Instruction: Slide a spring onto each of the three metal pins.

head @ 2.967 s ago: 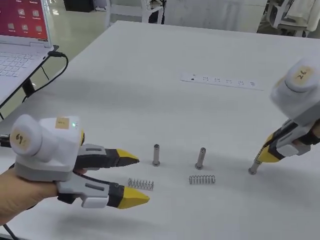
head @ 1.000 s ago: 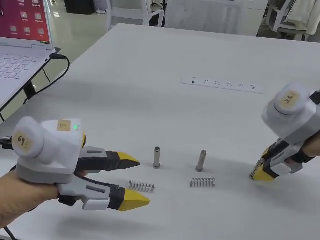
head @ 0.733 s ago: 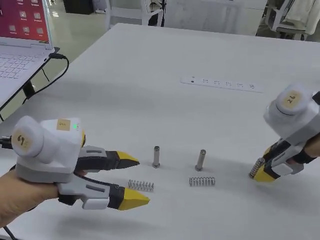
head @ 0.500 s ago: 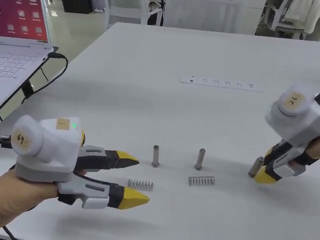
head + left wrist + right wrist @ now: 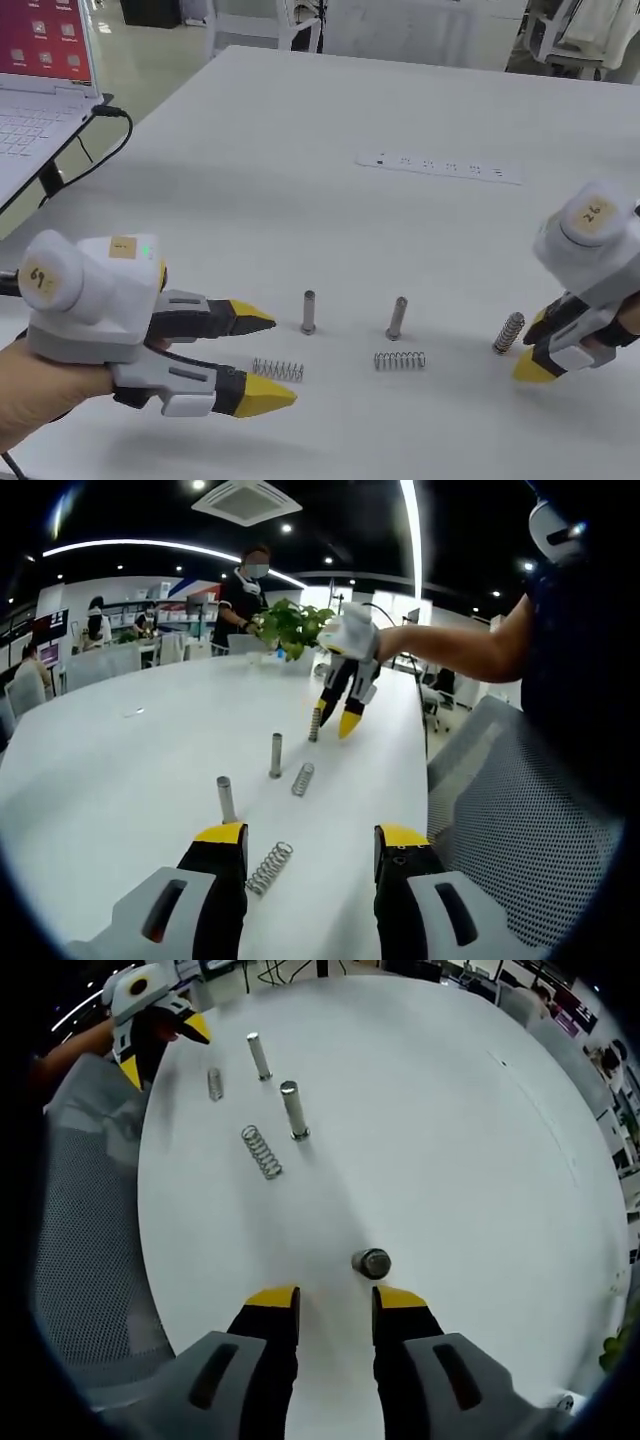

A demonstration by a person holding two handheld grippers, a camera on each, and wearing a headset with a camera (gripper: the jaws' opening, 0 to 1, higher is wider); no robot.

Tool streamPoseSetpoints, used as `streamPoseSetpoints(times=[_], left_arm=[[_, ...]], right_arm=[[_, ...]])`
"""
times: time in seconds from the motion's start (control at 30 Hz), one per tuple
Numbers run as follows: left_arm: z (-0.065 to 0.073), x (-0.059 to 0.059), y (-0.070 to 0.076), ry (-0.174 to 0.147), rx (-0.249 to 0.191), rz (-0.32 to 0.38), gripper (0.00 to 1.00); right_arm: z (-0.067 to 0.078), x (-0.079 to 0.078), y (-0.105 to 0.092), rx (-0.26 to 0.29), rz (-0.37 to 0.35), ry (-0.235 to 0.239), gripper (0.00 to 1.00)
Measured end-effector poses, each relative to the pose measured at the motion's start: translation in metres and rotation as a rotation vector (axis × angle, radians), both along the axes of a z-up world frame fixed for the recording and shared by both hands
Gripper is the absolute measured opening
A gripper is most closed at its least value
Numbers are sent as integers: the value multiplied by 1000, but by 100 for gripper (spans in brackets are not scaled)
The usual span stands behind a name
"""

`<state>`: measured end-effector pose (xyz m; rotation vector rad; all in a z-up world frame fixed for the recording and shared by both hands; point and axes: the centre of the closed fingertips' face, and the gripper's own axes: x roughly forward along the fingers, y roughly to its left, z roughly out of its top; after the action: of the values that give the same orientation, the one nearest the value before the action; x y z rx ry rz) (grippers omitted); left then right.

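Standing vertical beside the open right hand-held gripper [image 5: 335, 1298], a spring [image 5: 508, 333] rings its pin [image 5: 371, 1262].

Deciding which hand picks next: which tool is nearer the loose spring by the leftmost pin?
Left. The left tool hangs open with that spring right at its jaw tips; the right tool sits far across, beside the spring-covered pin.

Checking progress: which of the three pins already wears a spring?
The pin by the right tool, farthest right in the head view, has a spring around it. The middle pin and left pin stand bare; two springs lie flat beside them.
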<state>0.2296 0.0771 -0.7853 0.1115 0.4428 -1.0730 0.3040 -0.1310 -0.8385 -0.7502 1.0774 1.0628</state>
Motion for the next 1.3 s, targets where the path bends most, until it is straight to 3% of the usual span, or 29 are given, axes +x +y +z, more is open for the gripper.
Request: streamPoseSetpoints(times=[0.33, 0.8, 1.3], left_arm=[[1, 0, -1, -3, 0, -2, 44], [2, 0, -1, -6, 0, 2, 43], [3, -1, -1, -7, 3, -2, 42]], right_arm=[[0, -12, 6, 18, 9, 15, 27], [1, -30, 29, 40, 65, 23, 27], [9, -33, 60, 63, 133, 2, 27]])
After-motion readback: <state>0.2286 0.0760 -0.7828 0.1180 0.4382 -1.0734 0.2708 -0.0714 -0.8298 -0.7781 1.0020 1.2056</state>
